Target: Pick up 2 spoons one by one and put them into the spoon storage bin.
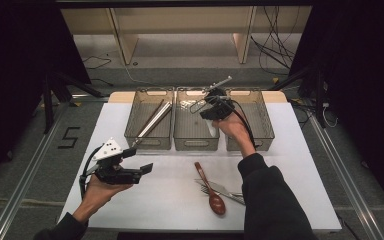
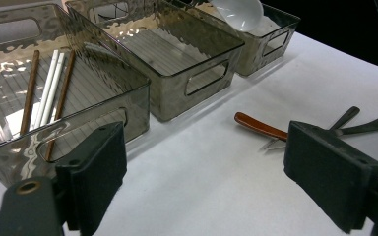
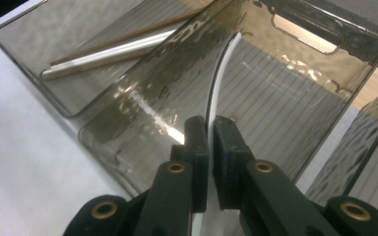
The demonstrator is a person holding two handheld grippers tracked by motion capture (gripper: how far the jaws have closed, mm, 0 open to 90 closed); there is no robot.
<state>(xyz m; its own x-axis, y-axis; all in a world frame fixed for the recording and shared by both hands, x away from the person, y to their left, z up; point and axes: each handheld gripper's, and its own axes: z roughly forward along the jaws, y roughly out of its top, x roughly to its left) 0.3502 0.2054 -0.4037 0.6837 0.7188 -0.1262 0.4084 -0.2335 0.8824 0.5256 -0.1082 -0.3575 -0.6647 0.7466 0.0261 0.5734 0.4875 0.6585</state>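
My right gripper (image 1: 211, 119) is shut on the thin handle of a white spoon (image 3: 217, 81), held over the near end of the middle bin (image 1: 196, 145). In the right gripper view my pads (image 3: 196, 135) pinch the curved white handle above that bin's ribbed floor. The spoon's white bowl (image 2: 236, 12) hangs at the far bins in the left gripper view. My left gripper (image 1: 140, 160) hovers open over the white table (image 1: 170, 200) at the front left, with nothing between its jaws (image 2: 204, 167).
Three smoky clear bins stand in a row at the back. The left bin (image 1: 150, 140) holds chopsticks (image 1: 152, 120). The right bin (image 1: 262, 120) is beside my right hand. A brown wooden spoon (image 1: 211, 192), a fork and a knife (image 1: 225, 191) lie on the table's front.
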